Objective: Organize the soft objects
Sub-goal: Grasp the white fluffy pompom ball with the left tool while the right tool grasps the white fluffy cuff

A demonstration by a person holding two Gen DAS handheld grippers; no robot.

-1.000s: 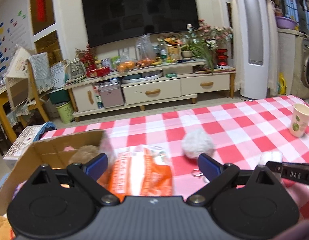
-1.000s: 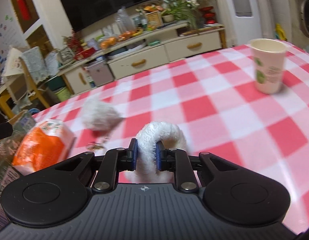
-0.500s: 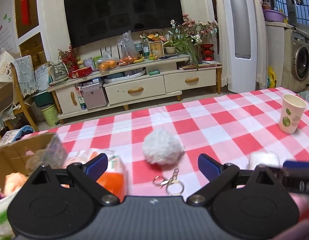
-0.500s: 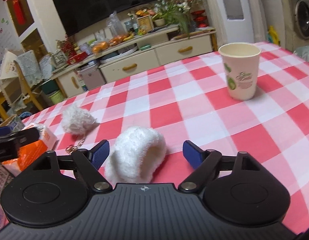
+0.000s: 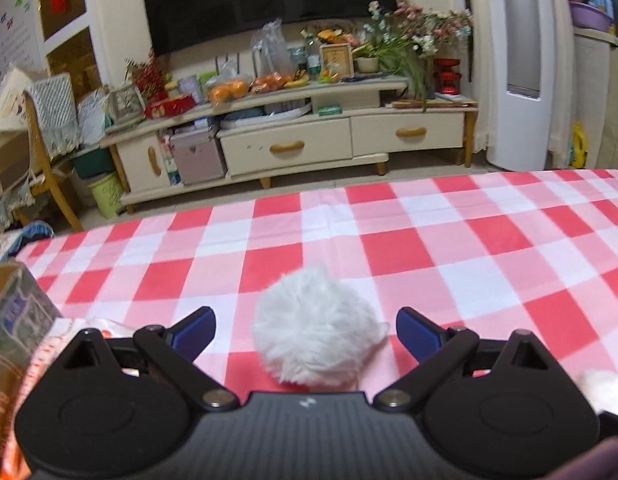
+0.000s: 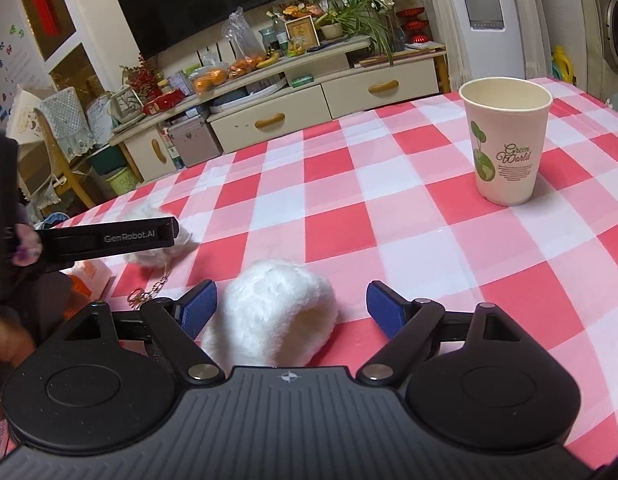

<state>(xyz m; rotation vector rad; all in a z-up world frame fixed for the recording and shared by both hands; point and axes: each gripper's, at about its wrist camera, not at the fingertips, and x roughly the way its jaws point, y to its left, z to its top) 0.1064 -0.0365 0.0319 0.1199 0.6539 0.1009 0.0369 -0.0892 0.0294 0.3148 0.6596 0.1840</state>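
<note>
two hand-held grippers over soft things on the checked table point(image 6: 389, 216).

left hand-held gripper point(image 5: 307, 328): jaws spread wide, a white pompom point(image 5: 315, 326) lying between them, untouched. right hand-held gripper point(image 6: 291, 308): jaws equally wide, a white fluffy cuff point(image 6: 273, 320) on the table between them, nearer the left pad; contact unclear. paper cup point(image 6: 507, 144) upright, well apart.

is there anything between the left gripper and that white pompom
Nothing visible. The left gripper is open, and the white fluffy pompom lies on the checked tablecloth right between its fingers. The orange packet lies off to the left, outside the gap.
</note>
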